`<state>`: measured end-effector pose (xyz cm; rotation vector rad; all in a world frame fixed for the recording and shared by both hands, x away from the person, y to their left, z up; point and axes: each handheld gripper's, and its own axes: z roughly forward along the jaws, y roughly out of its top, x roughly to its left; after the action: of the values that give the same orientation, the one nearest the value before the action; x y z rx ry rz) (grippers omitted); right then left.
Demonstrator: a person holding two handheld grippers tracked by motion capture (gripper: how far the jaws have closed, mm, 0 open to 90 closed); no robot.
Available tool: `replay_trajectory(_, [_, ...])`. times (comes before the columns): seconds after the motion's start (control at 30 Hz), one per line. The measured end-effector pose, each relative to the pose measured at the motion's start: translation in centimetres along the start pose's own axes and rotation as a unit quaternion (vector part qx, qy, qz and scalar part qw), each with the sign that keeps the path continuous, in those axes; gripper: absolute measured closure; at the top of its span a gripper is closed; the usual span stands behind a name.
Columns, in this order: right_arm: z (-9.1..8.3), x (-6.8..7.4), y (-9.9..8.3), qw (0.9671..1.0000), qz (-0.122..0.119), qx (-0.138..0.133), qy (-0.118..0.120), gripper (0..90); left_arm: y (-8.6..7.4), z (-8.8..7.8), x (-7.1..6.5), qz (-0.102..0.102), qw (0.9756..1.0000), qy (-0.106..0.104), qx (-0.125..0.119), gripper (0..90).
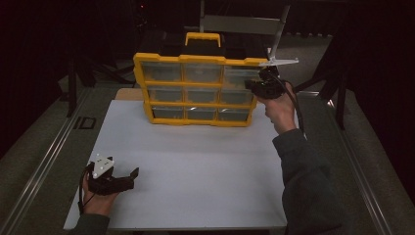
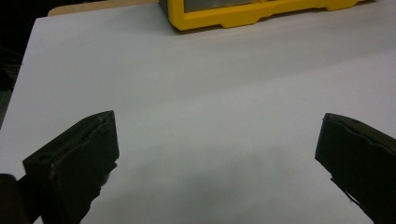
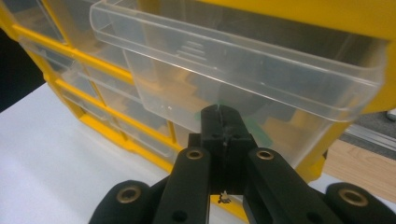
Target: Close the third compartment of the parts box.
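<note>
The yellow drawer organizer (image 1: 195, 88) stands upright at the far edge of the white tabletop (image 1: 195, 166), w/ its top-right clear drawer (image 3: 243, 70) pulled part-way out of the frame. The right gripper (image 1: 255, 86) is up at that drawer, jaws pressed together w/ their tips right against the drawer's clear front, nothing visibly pinched btwn them. The left gripper (image 1: 131, 175) rests low on the tabletop well away from the organizer, near the front-left corner, jaws spread wide over bare white surface, holding nothing.
</note>
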<state>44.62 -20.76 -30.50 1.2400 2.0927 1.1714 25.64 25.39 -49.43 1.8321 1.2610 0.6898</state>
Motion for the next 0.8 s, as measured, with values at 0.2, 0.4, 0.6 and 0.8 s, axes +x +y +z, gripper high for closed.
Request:
replay_trajectory(0.2, [0.3, -0.3, 0.1, 0.9999, 0.002, 0.001, -0.013, 89.9, 0.0, 0.0, 0.0, 0.001, 1.0, 0.0, 0.0, 0.1])
replay_trajectory(0.4, [0.7, -0.3, 0.2, 0.9997, -0.002, 0.003, -0.024, 89.9, 0.0, 0.0, 0.0, 0.001, 1.0, 0.0, 0.0, 0.1])
replay_trajectory(0.6, [1.1, -0.5, 0.3, 0.9996, -0.002, 0.002, -0.027, 89.9, 0.0, 0.0, 0.0, 0.0, 1.0, 0.0, 0.001, 0.1])
replay_trajectory(0.8, [1.5, -0.6, 0.3, 0.9995, 0.004, 0.001, -0.032, 89.9, 0.0, 0.0, 0.0, 0.001, 1.0, 0.0, 0.001, 0.1])
